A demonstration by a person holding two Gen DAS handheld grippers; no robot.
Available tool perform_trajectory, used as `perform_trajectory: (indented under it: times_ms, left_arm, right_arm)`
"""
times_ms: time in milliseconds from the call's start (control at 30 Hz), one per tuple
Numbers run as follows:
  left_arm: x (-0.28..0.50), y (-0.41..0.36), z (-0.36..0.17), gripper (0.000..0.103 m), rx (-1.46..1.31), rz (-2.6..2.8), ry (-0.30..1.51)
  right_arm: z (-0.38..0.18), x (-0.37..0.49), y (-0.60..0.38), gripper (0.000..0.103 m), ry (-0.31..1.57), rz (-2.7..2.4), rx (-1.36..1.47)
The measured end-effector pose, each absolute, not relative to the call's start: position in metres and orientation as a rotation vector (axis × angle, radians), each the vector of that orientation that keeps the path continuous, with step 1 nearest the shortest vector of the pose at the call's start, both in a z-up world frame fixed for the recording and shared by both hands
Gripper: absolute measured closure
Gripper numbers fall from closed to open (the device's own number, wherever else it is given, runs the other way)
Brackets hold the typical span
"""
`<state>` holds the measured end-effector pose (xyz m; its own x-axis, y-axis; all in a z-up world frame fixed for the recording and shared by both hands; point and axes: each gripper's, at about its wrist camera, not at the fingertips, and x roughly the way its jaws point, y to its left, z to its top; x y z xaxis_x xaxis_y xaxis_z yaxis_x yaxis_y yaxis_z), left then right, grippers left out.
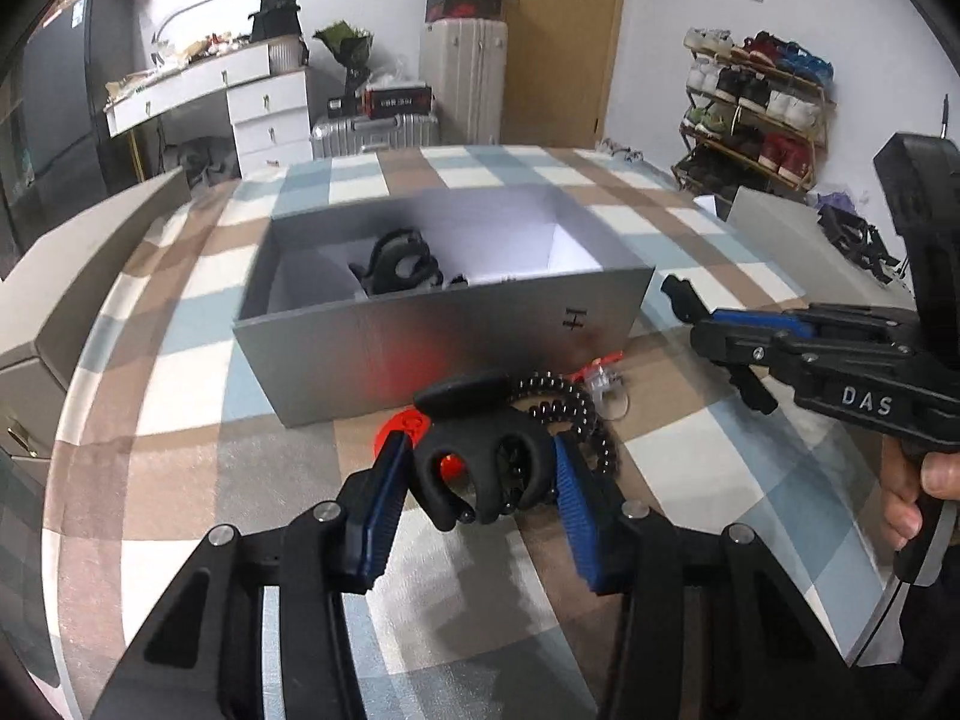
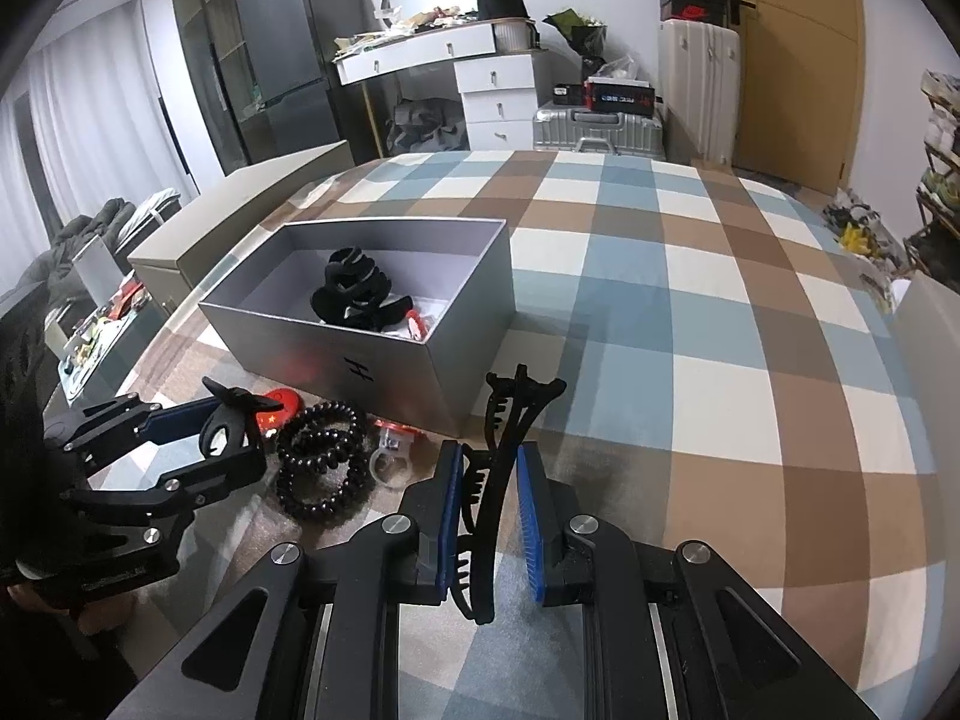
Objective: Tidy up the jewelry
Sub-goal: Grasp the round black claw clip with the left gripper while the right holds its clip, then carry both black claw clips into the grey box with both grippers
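Note:
A grey open box [image 1: 420,342] [image 2: 384,360] stands on the checked table and holds a black claw clip [image 1: 399,261] [image 2: 354,294]. My left gripper [image 1: 474,468] [image 2: 240,438] is shut on a black claw hair clip [image 1: 480,456] just in front of the box. My right gripper [image 2: 489,516] [image 1: 708,336] is shut on a long black toothed hair clip [image 2: 501,468] to the box's right front. A black beaded bracelet [image 2: 324,456] [image 1: 570,414], a red round badge [image 2: 279,405] [image 1: 399,429] and a clear ring [image 2: 390,456] [image 1: 603,387] lie on the table by the box.
The checked tablecloth [image 2: 690,330] spreads right of the box. A beige bench [image 2: 240,210] runs along the table's left side. A shoe rack [image 1: 756,102], suitcases [image 2: 600,132] and a white desk [image 2: 444,60] stand behind.

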<state>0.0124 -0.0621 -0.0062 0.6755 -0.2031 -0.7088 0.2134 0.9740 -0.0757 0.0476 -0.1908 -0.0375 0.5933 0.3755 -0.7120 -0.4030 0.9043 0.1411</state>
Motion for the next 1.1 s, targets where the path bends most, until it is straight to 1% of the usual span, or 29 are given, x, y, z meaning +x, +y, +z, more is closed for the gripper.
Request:
perform_trajectory:
  times_ms: [833, 1100]
  left_arm:
    - [0.02, -0.026, 0.022, 0.062, -0.074, -0.157, 0.659]
    - [0.025, -0.011, 0.032, 0.062, -0.092, -0.143, 0.628]
  right_arm:
    - [-0.01, 0.037, -0.189, 0.086, 0.695, 0.49, 0.014]
    - [0.012, 0.039, -0.181, 0.086, 0.636, 0.505, 0.041]
